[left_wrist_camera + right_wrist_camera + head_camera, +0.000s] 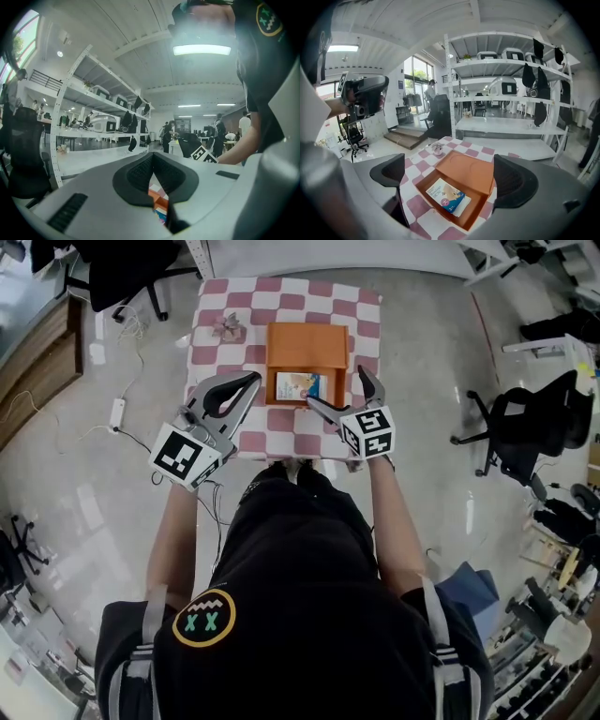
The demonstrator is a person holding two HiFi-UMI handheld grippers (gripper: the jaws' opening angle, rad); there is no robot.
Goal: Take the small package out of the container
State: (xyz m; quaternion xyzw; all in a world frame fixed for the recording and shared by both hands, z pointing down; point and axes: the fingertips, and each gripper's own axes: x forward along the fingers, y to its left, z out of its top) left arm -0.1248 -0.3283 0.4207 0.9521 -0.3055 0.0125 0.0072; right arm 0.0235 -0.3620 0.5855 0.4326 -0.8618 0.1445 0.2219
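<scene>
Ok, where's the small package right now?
In the head view the small package lies inside the open orange container on the checkered table, just left of the right tool, whose jaws stand apart and hold nothing.

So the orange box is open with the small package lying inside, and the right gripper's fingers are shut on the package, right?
Not quite: the right gripper view shows the right gripper with its fingers wide apart, holding nothing and not touching the small package. The orange box is open with the package lying inside.
</scene>
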